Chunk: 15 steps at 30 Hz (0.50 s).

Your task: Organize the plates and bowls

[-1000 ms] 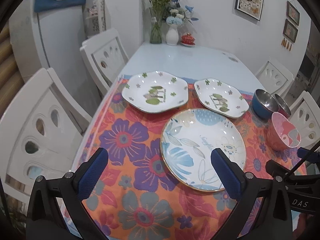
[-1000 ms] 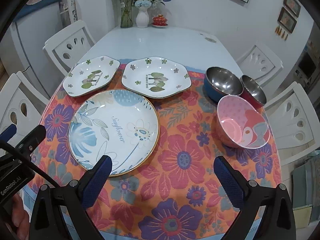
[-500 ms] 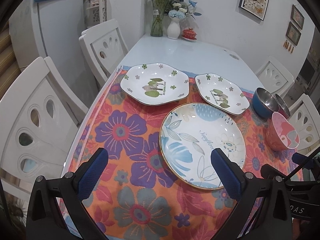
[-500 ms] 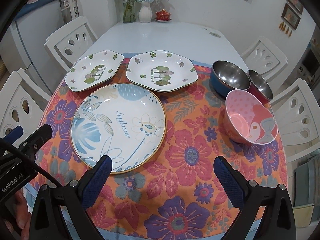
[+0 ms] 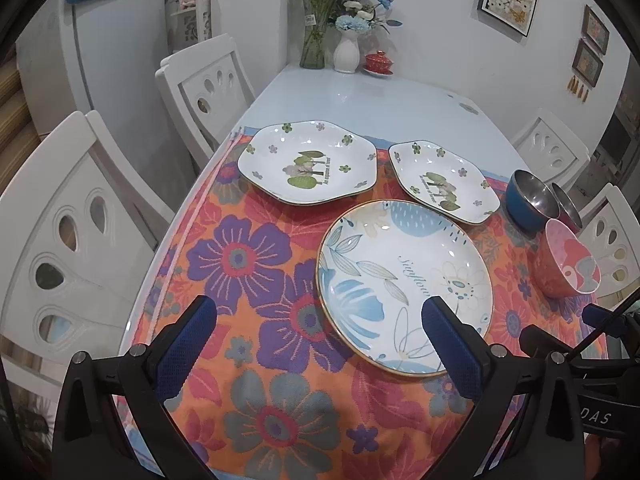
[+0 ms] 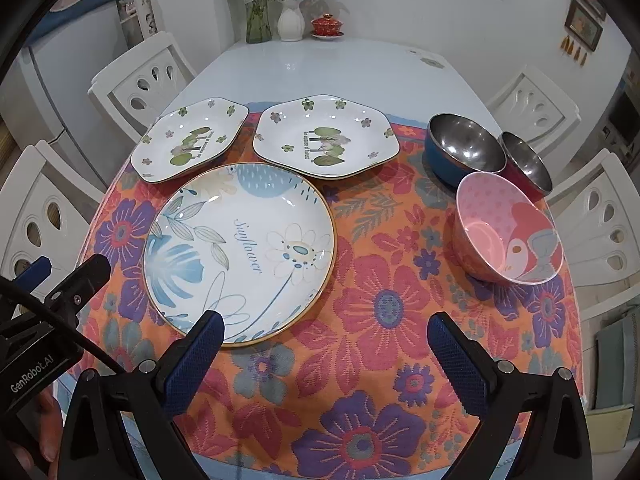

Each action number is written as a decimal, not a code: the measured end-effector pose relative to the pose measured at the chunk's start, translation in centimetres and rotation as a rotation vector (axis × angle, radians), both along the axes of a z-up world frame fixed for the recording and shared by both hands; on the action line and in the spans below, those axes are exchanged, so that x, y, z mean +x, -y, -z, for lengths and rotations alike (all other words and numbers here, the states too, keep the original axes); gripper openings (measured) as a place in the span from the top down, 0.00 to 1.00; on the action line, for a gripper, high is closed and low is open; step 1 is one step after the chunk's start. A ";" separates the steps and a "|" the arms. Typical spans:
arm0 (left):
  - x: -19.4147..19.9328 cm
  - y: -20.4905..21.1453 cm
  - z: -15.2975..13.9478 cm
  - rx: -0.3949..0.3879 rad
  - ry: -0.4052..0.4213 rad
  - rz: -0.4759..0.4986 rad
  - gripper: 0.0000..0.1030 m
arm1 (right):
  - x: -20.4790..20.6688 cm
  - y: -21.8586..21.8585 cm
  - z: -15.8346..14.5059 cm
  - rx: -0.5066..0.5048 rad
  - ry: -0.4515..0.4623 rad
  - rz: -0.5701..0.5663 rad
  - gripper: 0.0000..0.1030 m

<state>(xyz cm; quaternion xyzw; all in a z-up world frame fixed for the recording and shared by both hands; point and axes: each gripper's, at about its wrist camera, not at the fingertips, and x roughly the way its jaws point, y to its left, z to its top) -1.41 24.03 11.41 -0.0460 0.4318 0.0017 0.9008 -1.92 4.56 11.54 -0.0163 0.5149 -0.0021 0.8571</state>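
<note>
A large round blue-flowered plate (image 6: 240, 250) (image 5: 404, 284) lies on the floral cloth near the front. Behind it sit two white hexagonal plates with tree pictures, one at the left (image 6: 190, 138) (image 5: 308, 162) and one at the right (image 6: 326, 136) (image 5: 444, 182). On the right stand a pink bowl (image 6: 508, 230) (image 5: 568, 258), a blue steel-lined bowl (image 6: 464, 150) (image 5: 530, 198) and a red steel-lined bowl (image 6: 526, 162) (image 5: 566, 204). My left gripper (image 5: 318, 326) and right gripper (image 6: 324, 338) both hover open and empty over the cloth's near edge.
White chairs (image 5: 72, 232) (image 6: 600, 216) flank the table on both sides. At the table's far end (image 6: 320, 68) stand a glass vase (image 6: 258, 20), a white vase (image 6: 290, 20) and a small red lidded cup (image 6: 327, 26). The other gripper's body (image 6: 40, 320) shows at lower left.
Both grippers have drawn back and risen a little, so the plates and bowls sit slightly farther off in both views. Nothing on the table has moved; both stay open.
</note>
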 end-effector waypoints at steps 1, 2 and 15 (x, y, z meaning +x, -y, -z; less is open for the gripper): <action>0.0 0.0 0.0 0.000 -0.001 -0.001 0.01 | 0.0 0.0 0.0 0.000 -0.001 -0.001 0.02; 0.0 0.1 0.0 0.000 -0.001 -0.002 0.01 | 0.1 0.0 0.0 0.000 -0.001 -0.001 0.02; 0.2 0.2 0.3 -0.001 -0.008 0.007 0.01 | 0.5 0.1 0.5 0.005 -0.018 -0.004 0.02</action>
